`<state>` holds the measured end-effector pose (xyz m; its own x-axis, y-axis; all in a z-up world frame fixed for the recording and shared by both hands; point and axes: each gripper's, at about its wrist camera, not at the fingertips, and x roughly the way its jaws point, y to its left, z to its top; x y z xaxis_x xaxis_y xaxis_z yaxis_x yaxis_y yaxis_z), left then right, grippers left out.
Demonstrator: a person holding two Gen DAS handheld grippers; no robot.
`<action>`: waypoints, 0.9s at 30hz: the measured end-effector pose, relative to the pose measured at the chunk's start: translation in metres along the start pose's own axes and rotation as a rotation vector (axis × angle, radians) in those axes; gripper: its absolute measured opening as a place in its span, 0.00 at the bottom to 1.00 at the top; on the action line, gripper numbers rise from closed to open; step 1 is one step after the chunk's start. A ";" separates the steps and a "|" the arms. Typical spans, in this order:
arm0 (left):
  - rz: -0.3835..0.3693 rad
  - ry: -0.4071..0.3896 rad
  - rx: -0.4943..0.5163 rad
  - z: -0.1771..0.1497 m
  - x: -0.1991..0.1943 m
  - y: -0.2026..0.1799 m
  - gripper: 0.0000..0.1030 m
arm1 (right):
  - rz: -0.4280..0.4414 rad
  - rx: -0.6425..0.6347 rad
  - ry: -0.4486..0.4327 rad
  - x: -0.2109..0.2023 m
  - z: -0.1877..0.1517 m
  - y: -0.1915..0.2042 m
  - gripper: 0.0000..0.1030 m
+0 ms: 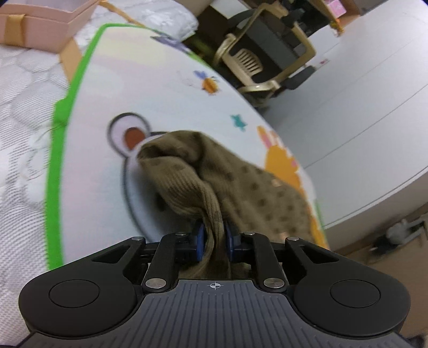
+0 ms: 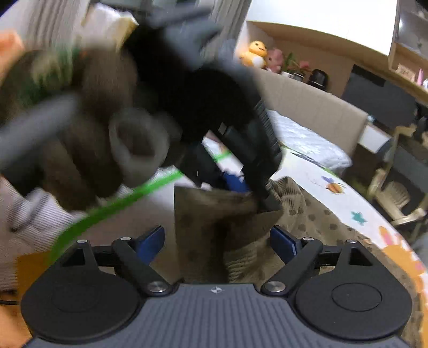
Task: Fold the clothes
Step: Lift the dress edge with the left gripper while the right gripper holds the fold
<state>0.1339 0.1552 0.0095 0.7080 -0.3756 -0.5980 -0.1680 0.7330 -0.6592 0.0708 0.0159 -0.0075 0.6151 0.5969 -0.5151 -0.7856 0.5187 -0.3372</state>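
Your left gripper [image 1: 214, 241] had its two blue pads [image 1: 200, 242] pinched narrow on a bunched ridge of the olive-brown dotted garment [image 1: 214, 171], which ran up between the pads and spread away over the mat beyond. Your right gripper [image 2: 216, 241] stood wide, its pads [image 2: 285, 245] well apart, with a flat fold of the same garment [image 2: 222, 211] lying in the gap between them; whether cloth touched either pad could not be told. Just past that fold, in the right wrist view, the left gripper [image 2: 235, 184] came down onto the cloth, carried by your gloved hand [image 2: 139, 144], which was blurred.

The one garment lay on a white play mat [image 1: 171, 101] with a green border and cartoon prints, a bee [image 1: 208, 83] among them. The mat covered a quilted white mattress [image 1: 18, 112]. At the far left sat one pink box [image 1: 40, 24]. Beyond the mat's far edge stood one tan plastic chair [image 1: 248, 64] on a pale floor. In the right wrist view, two plush toys [image 2: 256, 53] sat on a far ledge.
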 end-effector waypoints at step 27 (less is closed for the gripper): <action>0.008 -0.020 0.052 0.046 0.054 -0.071 0.33 | -0.147 0.294 -0.131 -0.038 -0.016 -0.103 0.19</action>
<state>0.2152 0.1094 0.0449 0.7207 -0.3580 -0.5936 -0.1385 0.7647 -0.6293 0.1268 -0.0701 0.0341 0.7384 0.5661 -0.3664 -0.6473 0.7475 -0.1495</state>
